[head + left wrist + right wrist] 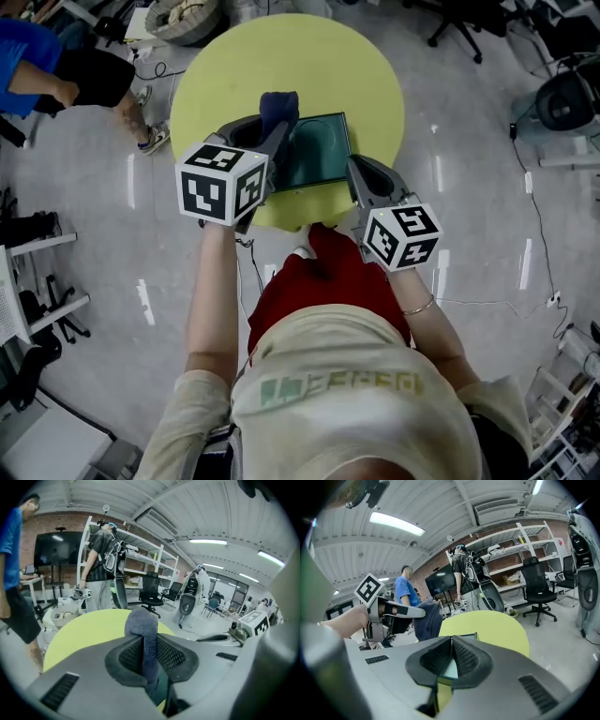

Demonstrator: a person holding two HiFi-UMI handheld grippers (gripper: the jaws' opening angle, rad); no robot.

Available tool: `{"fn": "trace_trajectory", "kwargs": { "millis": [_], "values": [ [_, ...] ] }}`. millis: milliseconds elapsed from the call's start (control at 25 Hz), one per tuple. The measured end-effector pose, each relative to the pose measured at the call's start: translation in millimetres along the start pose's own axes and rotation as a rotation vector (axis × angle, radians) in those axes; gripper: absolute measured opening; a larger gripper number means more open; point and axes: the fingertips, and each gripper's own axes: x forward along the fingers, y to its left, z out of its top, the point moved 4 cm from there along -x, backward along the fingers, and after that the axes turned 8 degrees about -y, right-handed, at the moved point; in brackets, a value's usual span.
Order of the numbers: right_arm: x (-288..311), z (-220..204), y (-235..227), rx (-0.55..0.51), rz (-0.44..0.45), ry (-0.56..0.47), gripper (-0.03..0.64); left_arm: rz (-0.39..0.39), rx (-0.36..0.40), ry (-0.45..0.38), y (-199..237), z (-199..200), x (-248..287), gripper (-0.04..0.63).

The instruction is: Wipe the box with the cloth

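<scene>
- The left tool [149, 641] is clamped on a dark blue fabric cloth [143, 630] at the left rim of the flat dark-green rectangular box [319, 150], which lies on the round yellow-green desk [281, 56].
- The right tool [451, 641], jaws pressed together on nothing, sits at the box's right edge.
- Risk: only a fold is pinched, so rubbing may pull the cloth free. The unbraced box may also slide.

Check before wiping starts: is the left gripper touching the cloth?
Touching: the left gripper view shows the left gripper clamped on the cloth, which sticks up between its jaws.
</scene>
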Motion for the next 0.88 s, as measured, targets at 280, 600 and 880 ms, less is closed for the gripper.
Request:
{"fn": "trace_trajectory", "kwargs": {
  "millis": [280, 600, 880],
  "values": [
    [-17, 2, -23, 0.017, -0.062, -0.007, 0.038, -0.19, 0.004, 0.027, -61, 8, 58, 0.061],
    [-19, 8, -58, 0.03, -0.104, -0.004, 0.038, -0.218, 0.025, 0.141, -76, -19, 111, 0.061],
    [-5, 4, -57, 0.018, -0.055, 0.036, 0.038, -0.099, 0.056, 0.208, -46, -45, 109, 0.061]
  ]
}}
